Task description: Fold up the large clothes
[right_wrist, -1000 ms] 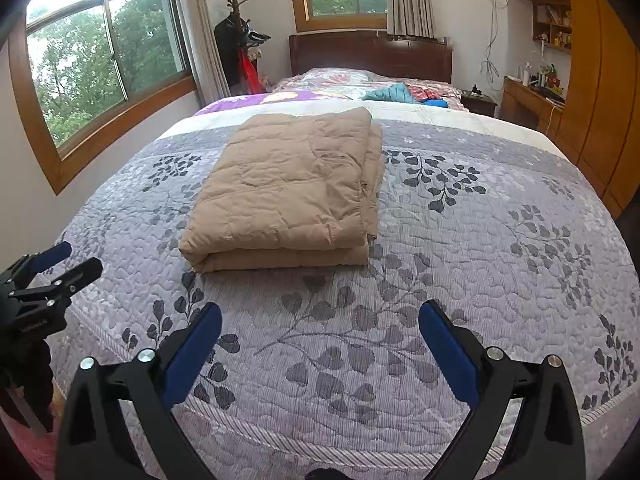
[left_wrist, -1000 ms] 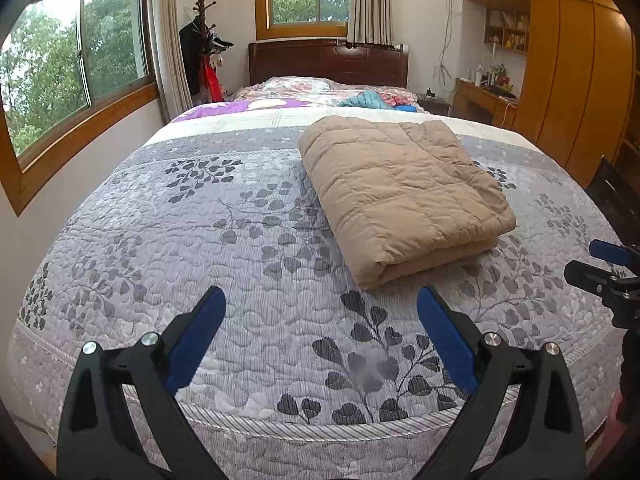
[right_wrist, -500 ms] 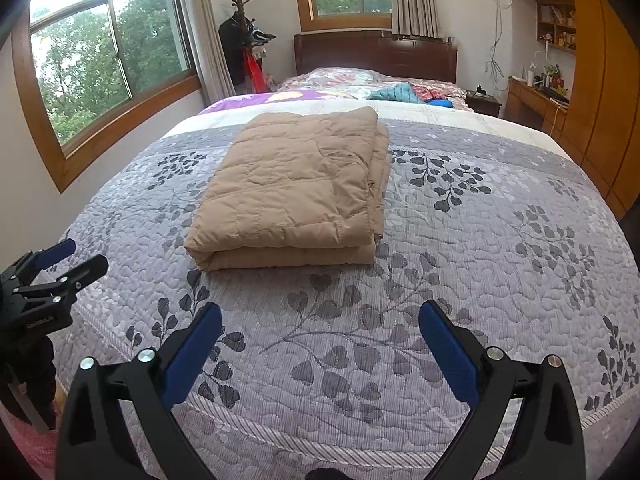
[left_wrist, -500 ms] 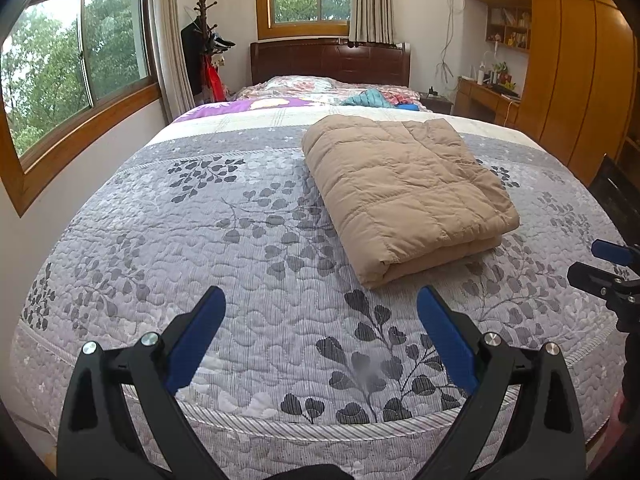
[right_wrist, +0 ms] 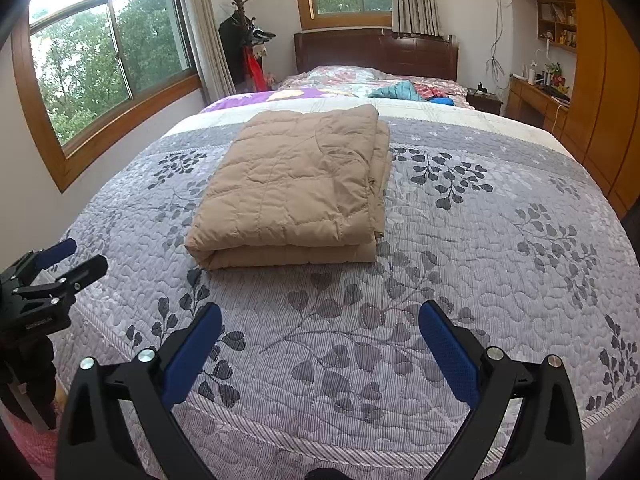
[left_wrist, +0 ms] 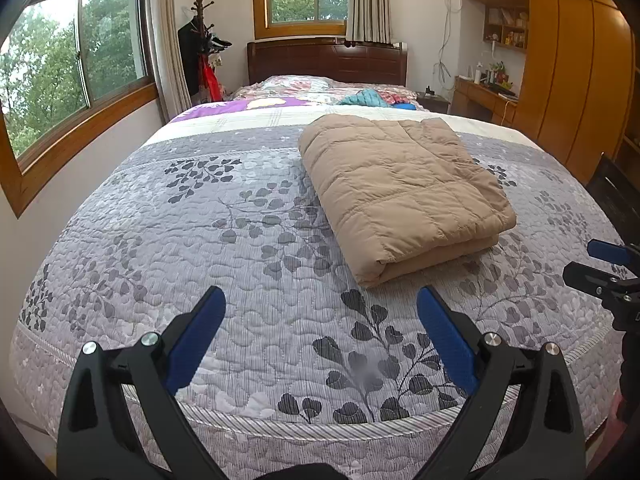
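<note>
A tan quilted garment (left_wrist: pixel 400 192) lies folded in a thick rectangle on the grey leaf-patterned bedspread (left_wrist: pixel 248 248); it also shows in the right wrist view (right_wrist: pixel 296 184). My left gripper (left_wrist: pixel 320 300) is open and empty, held above the foot edge of the bed, short of the garment. My right gripper (right_wrist: pixel 320 316) is open and empty, also near the foot edge. Each gripper shows at the side of the other's view: the right one (left_wrist: pixel 600 264), the left one (right_wrist: pixel 60 260).
A dark wooden headboard (left_wrist: pixel 326 60) and pillows stand at the far end, with teal and red clothes (left_wrist: pixel 368 99) there. Windows line the left wall. A coat rack (left_wrist: pixel 200 52) is in the corner. Wooden wardrobes and a desk (left_wrist: pixel 484 96) fill the right side.
Both grippers have drawn back a little from the bed and risen slightly; the folded garment looks a bit farther away. The garment has not moved. Both stay open.
</note>
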Demonstrator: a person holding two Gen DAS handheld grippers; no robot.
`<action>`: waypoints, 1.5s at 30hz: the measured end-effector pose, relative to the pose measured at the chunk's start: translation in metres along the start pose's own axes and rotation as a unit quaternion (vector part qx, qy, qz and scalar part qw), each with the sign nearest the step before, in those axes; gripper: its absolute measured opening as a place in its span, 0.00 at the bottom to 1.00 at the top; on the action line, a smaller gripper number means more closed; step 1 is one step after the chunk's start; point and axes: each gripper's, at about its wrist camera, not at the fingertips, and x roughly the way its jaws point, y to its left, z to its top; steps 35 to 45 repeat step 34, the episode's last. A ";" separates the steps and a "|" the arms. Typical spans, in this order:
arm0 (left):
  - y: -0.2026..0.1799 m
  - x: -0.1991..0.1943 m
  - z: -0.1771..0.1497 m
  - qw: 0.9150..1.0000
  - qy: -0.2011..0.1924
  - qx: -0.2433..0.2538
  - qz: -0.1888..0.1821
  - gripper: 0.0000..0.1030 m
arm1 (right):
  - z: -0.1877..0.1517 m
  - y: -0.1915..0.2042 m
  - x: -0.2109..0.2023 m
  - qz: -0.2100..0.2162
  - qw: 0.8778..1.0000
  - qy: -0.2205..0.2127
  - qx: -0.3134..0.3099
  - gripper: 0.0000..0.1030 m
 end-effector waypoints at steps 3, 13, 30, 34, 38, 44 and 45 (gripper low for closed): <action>-0.001 0.000 0.000 1.000 0.000 0.001 0.000 0.93 | 0.000 0.000 0.001 0.000 1.000 0.001 0.000 0.96; -0.001 0.003 0.000 1.000 0.004 0.003 -0.002 0.93 | -0.001 -0.002 0.002 0.001 1.000 0.003 0.000 0.96; 0.002 0.007 -0.001 1.000 0.007 0.005 -0.003 0.93 | -0.001 -0.005 0.006 0.003 1.000 0.006 -0.001 0.96; 0.002 0.008 -0.001 1.000 0.007 0.005 -0.003 0.93 | 0.000 -0.005 0.006 0.002 1.000 0.007 0.000 0.96; 0.002 0.008 -0.001 1.000 0.007 0.005 -0.003 0.93 | 0.000 -0.005 0.006 0.002 1.000 0.007 0.000 0.96; 0.002 0.008 -0.001 1.000 0.007 0.005 -0.003 0.93 | 0.000 -0.005 0.006 0.002 1.000 0.007 0.000 0.96; 0.002 0.008 -0.001 1.000 0.007 0.005 -0.003 0.93 | 0.000 -0.005 0.006 0.002 1.000 0.007 0.000 0.96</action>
